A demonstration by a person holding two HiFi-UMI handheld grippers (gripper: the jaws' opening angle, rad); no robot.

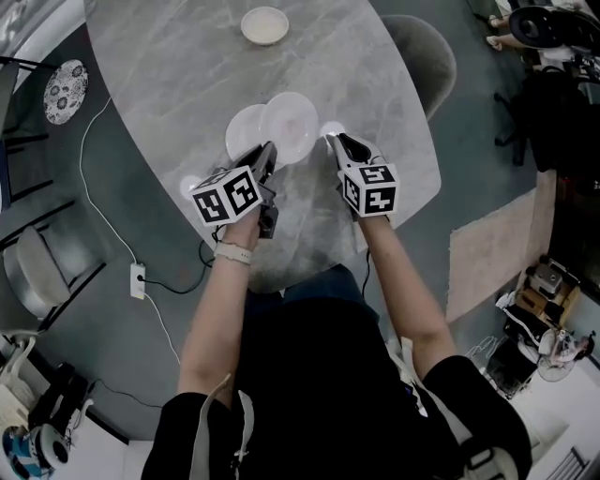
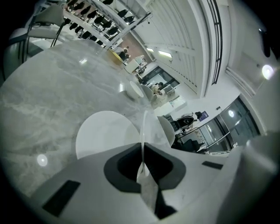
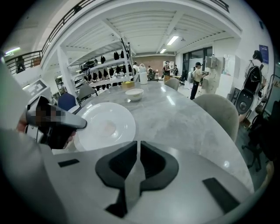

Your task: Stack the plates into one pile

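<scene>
Left claw (image 1: 269, 153) clenched on rim of upper plate (image 1: 292, 122); right claw (image 1: 330, 141) clenched, empty. I should centre it over lower plate (image 1: 240, 136) before releasing.

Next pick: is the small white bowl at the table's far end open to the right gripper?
Probably, with a stretch: bare grey marble table lies between the right gripper and the small white bowl.

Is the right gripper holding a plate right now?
No, in the right gripper view the right gripper has its jaws together on nothing, and the white plate is well clear of them.
</scene>
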